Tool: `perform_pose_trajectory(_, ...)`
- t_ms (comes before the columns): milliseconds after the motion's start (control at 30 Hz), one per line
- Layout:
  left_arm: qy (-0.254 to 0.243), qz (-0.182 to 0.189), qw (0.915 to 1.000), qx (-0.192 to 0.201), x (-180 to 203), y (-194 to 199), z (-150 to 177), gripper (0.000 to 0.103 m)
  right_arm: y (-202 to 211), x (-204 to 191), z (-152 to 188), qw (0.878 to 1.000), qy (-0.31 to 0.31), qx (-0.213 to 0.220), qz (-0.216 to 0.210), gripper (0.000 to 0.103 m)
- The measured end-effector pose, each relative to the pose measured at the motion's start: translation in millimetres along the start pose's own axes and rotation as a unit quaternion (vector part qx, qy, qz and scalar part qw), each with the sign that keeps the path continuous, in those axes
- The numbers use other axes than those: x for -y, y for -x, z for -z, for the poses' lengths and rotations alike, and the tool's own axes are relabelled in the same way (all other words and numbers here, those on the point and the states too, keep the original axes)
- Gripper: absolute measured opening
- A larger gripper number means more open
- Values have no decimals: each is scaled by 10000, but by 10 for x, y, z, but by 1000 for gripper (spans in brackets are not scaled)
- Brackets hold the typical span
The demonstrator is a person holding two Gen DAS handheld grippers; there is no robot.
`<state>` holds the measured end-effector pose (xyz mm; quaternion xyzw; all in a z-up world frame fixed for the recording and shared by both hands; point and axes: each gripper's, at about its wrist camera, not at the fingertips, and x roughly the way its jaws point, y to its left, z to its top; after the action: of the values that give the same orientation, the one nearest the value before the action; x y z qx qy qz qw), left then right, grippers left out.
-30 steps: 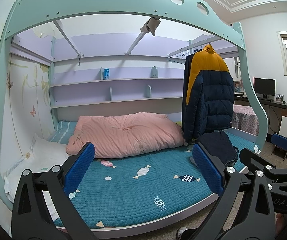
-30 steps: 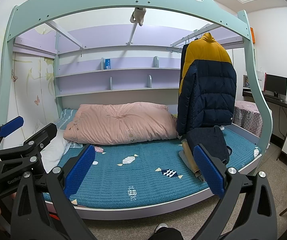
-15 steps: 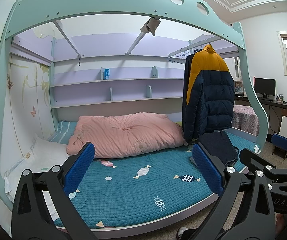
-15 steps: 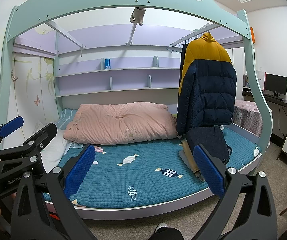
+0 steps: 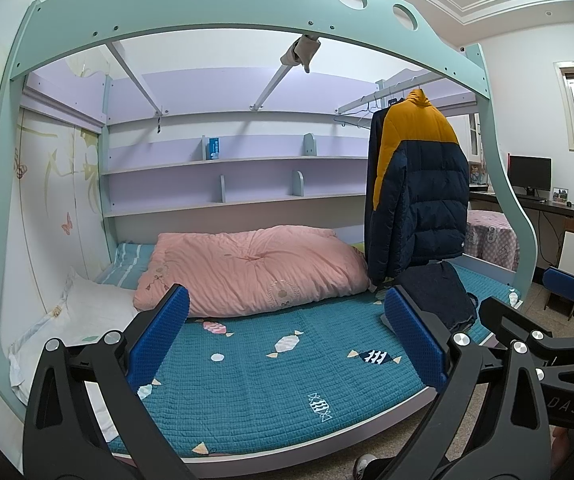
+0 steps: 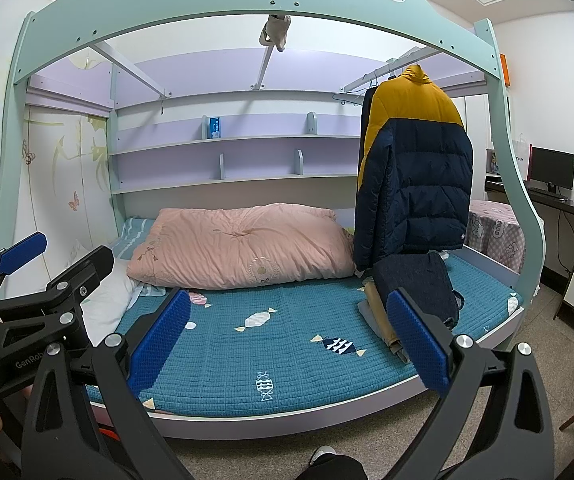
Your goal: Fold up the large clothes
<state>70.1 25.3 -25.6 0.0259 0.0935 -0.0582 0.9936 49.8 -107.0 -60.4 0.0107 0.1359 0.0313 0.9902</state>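
Left wrist view: my left gripper (image 5: 287, 338) is spread wide and empty above the teal quilted bed (image 5: 271, 384). My right gripper (image 6: 289, 338) is equally wide, holding nothing. The navy-and-yellow puffer jacket (image 6: 413, 176) hangs well ahead, right of both, above folded dark clothes (image 6: 415, 284).

both grippers (image 5: 287, 336) (image 6: 287, 340) are black plastic with ribbed blue pads (image 5: 158, 336), silver screws.

No visible change across either wrist view. Left gripper (image 5: 287, 338) and right gripper (image 6: 289, 338) hold same pose, jaws spread wide as before. Puffer jacket (image 6: 415, 184) hangs unmoved at bed's right end.
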Motion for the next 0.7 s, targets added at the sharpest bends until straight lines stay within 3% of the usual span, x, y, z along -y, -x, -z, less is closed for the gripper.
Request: perform_pose_trajectory(700,-10,4,10000,4,4,2,8,98,7,-9,7,10000,-12,0,13,95)
